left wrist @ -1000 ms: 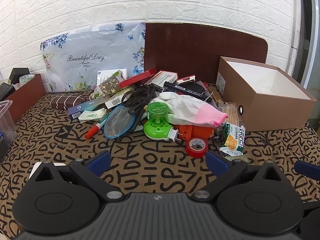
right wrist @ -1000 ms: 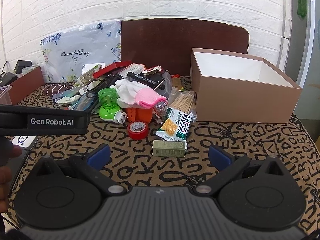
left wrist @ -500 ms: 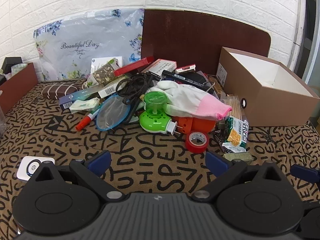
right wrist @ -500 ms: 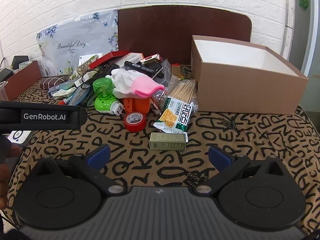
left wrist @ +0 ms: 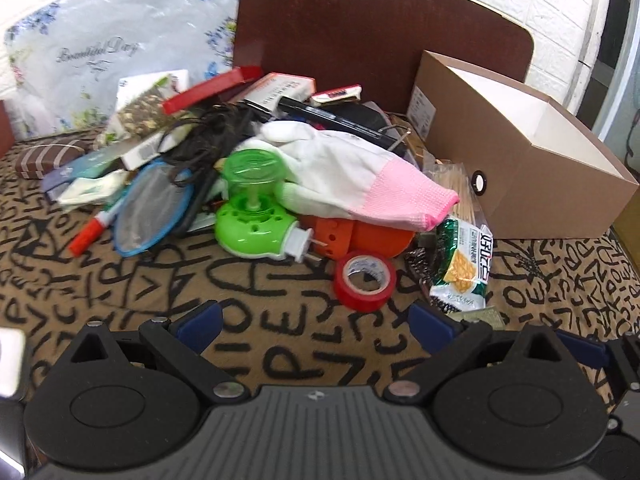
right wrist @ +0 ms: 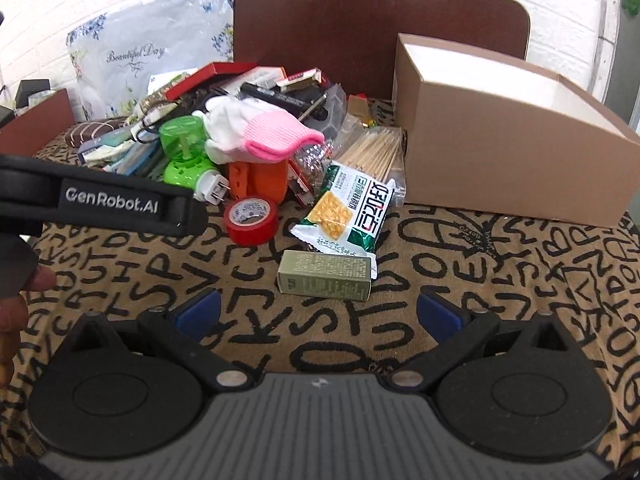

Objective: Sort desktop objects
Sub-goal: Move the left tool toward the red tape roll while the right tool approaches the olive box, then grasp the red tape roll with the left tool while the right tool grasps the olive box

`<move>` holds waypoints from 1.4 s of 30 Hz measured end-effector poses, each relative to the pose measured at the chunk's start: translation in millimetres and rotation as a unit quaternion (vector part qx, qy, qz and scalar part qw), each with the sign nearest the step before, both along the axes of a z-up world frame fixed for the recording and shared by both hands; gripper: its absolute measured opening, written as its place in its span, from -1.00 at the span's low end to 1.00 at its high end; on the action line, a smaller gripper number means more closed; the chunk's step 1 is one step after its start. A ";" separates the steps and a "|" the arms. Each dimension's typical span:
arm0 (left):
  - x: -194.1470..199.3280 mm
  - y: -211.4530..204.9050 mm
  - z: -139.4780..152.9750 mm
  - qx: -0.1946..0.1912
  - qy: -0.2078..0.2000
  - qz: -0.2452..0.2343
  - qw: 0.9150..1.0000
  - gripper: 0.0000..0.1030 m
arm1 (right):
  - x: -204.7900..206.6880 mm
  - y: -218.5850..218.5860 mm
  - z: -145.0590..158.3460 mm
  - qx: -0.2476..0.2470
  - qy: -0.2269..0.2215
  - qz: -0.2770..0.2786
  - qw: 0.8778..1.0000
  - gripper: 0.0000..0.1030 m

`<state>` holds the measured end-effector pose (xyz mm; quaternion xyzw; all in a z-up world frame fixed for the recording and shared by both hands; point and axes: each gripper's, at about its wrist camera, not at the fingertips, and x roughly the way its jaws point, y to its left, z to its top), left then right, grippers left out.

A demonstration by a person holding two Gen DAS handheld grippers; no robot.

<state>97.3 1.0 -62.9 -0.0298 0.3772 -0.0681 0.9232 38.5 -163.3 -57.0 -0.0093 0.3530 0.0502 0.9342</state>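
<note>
Hovering low over the tabletop (left wrist: 280, 344), whose tan cloth is printed with black letters, the left tongs (left wrist: 314, 322) stand wide apart with nothing between their blue-padded fingertips (left wrist: 198, 320). Just ahead of them lies a red roll of tape (left wrist: 365, 281), flat on the cloth, beside a green-and-white cracker packet (left wrist: 464, 268). Behind the tape an orange plastic block (left wrist: 360, 236) sits under a white knit glove with a pink cuff (left wrist: 360, 180), and a bright green plug-in device with a clear green cap (left wrist: 256, 216) rests against the glove's left side. Further left are a blue-rimmed mesh pouch (left wrist: 152, 208) and a red-capped marker (left wrist: 90, 234); black cords, small cartons and a red lid pile up behind.

The right tongs (right wrist: 318, 314) are likewise spread wide and empty, held above the cloth. Straight in front of them lies a small olive-green carton (right wrist: 326, 276) on its long side, touching the lower edge of the cracker packet (right wrist: 348, 216). A bundle of wooden skewers in clear wrap (right wrist: 376, 152) lies between the pile and an open brown cardboard box with a white interior (right wrist: 500, 140) at the right. The left tool's black strap crosses this view's left edge, with a person's hand (right wrist: 12, 320) partly showing below it.
</note>
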 end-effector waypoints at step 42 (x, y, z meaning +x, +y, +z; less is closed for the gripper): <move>56.8 -26.5 -38.0 -0.029 0.030 -0.061 0.997 -0.04 | 38.2 -5.7 -21.6 0.019 0.017 0.023 0.999 0.22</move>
